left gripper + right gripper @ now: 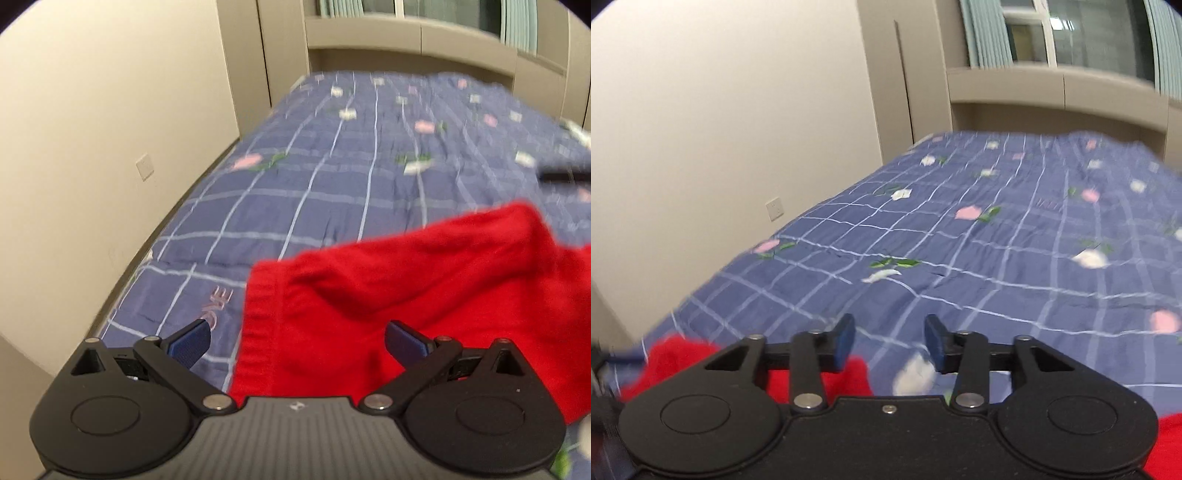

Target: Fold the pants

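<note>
In the left wrist view the red pants (424, 295) lie on the bed (314, 177) just ahead and to the right of the wide-apart left tongs (297, 345), while in the right wrist view they lie under and left of the empty, partly apart right tongs (889, 341), so the left is nearer.

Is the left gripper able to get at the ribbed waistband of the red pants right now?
Probably yes. The left gripper is wide open and the ribbed waistband of the red pants lies between its fingers on the bedspread, nothing covering it.
</note>
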Demonstrator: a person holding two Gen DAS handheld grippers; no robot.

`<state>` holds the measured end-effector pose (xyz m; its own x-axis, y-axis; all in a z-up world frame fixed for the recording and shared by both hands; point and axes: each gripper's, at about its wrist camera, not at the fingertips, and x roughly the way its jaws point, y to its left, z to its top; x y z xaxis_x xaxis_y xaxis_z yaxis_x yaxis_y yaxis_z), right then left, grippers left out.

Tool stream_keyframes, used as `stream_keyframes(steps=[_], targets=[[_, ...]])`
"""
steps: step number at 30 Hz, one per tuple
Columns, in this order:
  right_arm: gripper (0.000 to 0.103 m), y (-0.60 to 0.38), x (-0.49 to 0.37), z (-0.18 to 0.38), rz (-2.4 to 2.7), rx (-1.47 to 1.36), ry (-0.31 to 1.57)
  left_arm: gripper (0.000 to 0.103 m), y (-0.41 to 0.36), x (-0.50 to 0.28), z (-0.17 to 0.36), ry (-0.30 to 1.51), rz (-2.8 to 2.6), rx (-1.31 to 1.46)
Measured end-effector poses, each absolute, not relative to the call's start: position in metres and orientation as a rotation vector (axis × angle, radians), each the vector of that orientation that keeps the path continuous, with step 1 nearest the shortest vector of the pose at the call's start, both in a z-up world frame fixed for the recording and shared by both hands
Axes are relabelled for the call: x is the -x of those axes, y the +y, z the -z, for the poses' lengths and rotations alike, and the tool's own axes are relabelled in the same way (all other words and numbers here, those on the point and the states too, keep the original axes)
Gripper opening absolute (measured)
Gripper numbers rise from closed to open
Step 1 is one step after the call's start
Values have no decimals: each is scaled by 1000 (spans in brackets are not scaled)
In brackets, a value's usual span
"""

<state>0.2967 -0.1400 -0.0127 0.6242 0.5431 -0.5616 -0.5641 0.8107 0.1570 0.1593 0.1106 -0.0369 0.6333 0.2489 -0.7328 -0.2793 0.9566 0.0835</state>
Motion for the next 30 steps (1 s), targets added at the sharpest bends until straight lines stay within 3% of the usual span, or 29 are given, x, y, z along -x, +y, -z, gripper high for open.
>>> stream_keyframes(steps=[10, 14, 17, 30], targets=[[94, -186, -210, 63, -567, 113, 729, 102, 76, -179, 46, 843, -277, -22], [96, -207, -216, 77, -492, 125, 756, 102, 69, -190, 55, 909, -338, -97], [102, -235, -218, 69, -424, 110, 712, 102, 65, -187, 47, 908, -345, -94], [102, -409, -224, 43, -343, -52, 637, 102, -12, -180, 14, 824, -246, -105]])
